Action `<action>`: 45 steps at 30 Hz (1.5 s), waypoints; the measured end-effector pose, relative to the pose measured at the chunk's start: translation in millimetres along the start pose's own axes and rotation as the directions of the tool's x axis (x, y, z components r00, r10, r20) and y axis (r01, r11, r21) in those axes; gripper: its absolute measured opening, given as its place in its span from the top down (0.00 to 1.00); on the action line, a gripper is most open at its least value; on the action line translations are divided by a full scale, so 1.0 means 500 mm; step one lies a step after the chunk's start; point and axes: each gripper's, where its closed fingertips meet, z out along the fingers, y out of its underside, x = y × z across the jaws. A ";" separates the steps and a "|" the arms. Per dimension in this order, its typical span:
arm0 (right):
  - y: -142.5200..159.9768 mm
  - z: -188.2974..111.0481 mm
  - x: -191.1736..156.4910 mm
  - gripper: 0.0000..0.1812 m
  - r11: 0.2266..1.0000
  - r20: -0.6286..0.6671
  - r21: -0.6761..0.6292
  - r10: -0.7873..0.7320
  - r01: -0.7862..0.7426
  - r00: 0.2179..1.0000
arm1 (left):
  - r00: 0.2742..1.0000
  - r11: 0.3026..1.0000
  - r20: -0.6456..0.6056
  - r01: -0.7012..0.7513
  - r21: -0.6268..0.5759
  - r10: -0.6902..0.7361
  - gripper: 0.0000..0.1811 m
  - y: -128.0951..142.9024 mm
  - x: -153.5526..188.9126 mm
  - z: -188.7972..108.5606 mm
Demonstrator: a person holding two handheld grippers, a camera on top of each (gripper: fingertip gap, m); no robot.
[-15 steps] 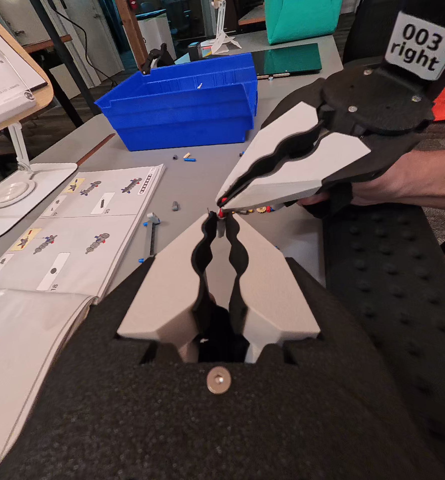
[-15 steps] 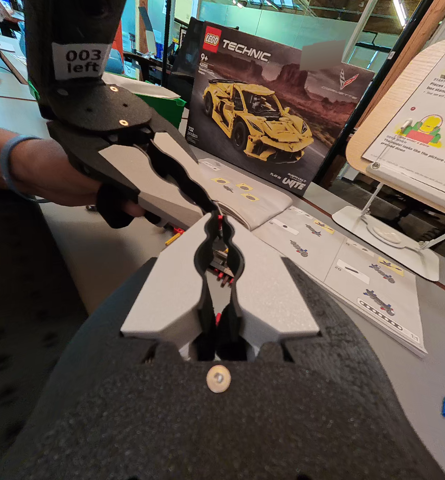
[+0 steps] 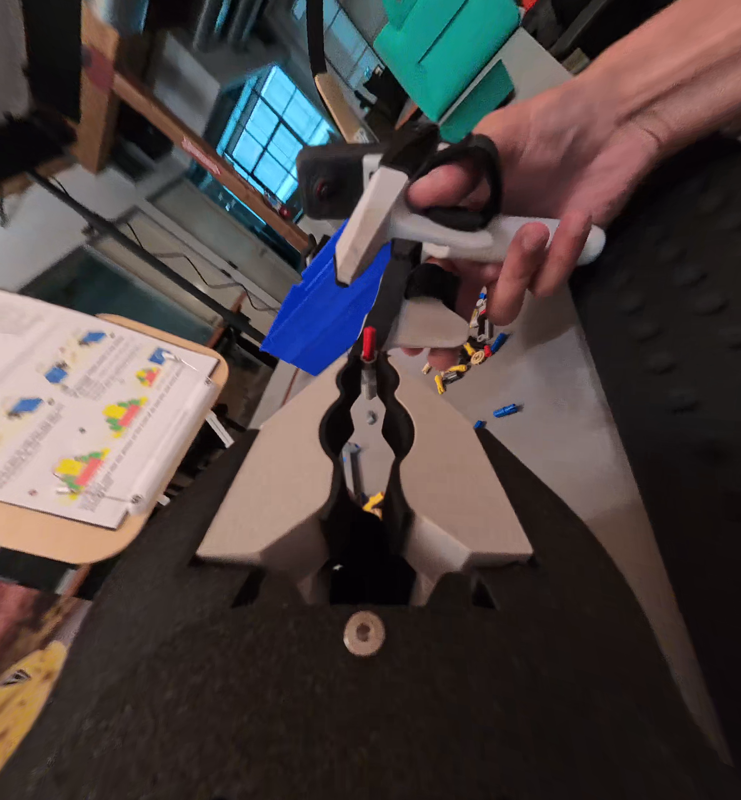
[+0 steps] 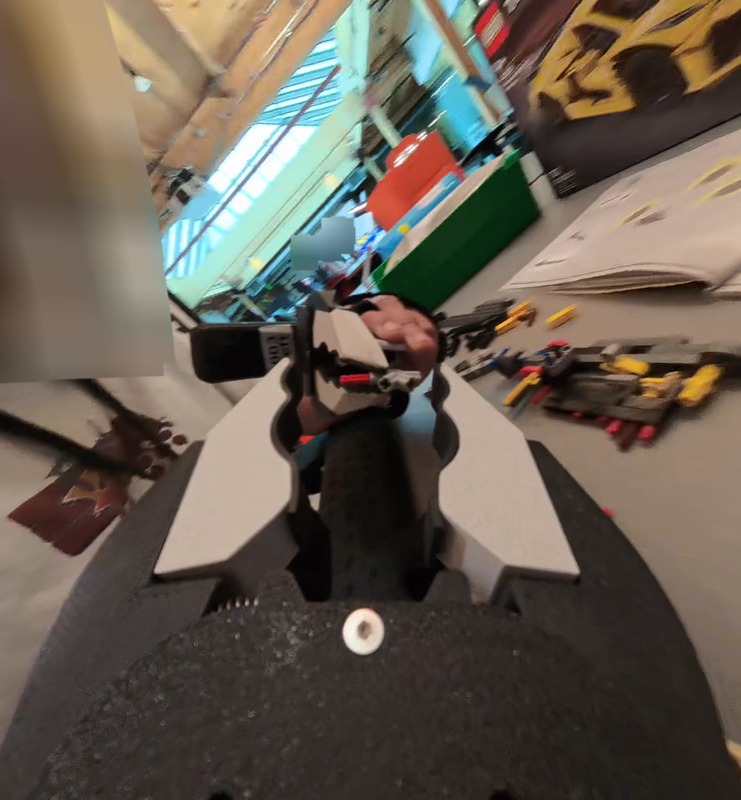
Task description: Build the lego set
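Observation:
My left gripper (image 3: 368, 368) is shut on a small grey connector (image 3: 369, 384) with a red pin (image 3: 367, 342) sticking out of its far end, held up above the grey table (image 3: 533, 389). My right gripper (image 4: 363, 379) is open and empty, its fingers spread wide on either side of the left gripper's tips. In the right wrist view the grey connector (image 4: 396, 380) and the red pin (image 4: 353, 380) lie sideways between the left gripper's fingers. In the left wrist view the right gripper (image 3: 362, 309) shows just beyond the pin, held by a hand.
A blue bin (image 3: 316, 320) stands behind the grippers. Loose pieces (image 3: 468, 359) and blue pins (image 3: 505, 409) lie on the table. A partly built black and yellow assembly (image 4: 611, 385), an open instruction booklet (image 4: 645, 242), a green bin (image 4: 468, 242) and the set's box (image 4: 641, 86) are nearby. Less than 4 cm separates the two grippers' tips.
My right gripper has opened, let go of the red pin and drawn back. The pin now stays in the grey connector. Both grippers have lifted and tilted.

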 end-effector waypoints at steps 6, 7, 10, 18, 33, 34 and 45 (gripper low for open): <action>0.037 0.015 -0.016 0.76 0.994 0.041 -0.077 -0.069 0.072 0.997 | 0.997 0.994 0.015 -0.083 0.069 0.082 0.97 -0.030 0.012 -0.006; 0.036 0.013 -0.021 0.78 0.995 0.061 -0.069 -0.061 0.065 0.996 | 0.997 0.994 0.016 -0.080 0.074 0.079 0.97 -0.032 0.011 -0.007; 0.036 0.010 -0.019 0.79 0.996 0.059 -0.060 -0.065 0.069 0.996 | 0.997 0.994 0.012 -0.081 0.075 0.080 0.97 -0.033 0.013 -0.006; 0.052 0.020 -0.016 0.80 0.992 0.057 -0.107 -0.063 0.069 0.996 | 0.992 0.990 -0.011 -0.128 0.056 0.129 0.97 -0.032 0.032 0.000; 0.014 0.004 0.036 0.87 1.000 -0.049 -0.005 -0.002 0.001 0.999 | 0.999 0.999 -0.017 0.049 -0.001 -0.049 0.97 0.016 -0.004 0.002; 0.014 0.005 0.041 0.87 1.000 -0.062 -0.009 -0.003 0.002 0.998 | 0.998 0.998 -0.018 0.058 -0.010 -0.058 0.97 0.021 -0.004 0.003; 0.008 -0.002 0.085 0.88 1.000 -0.218 0.005 -0.006 0.007 0.976 | 0.953 0.953 -0.080 0.284 -0.109 -0.293 0.97 0.066 -0.002 0.014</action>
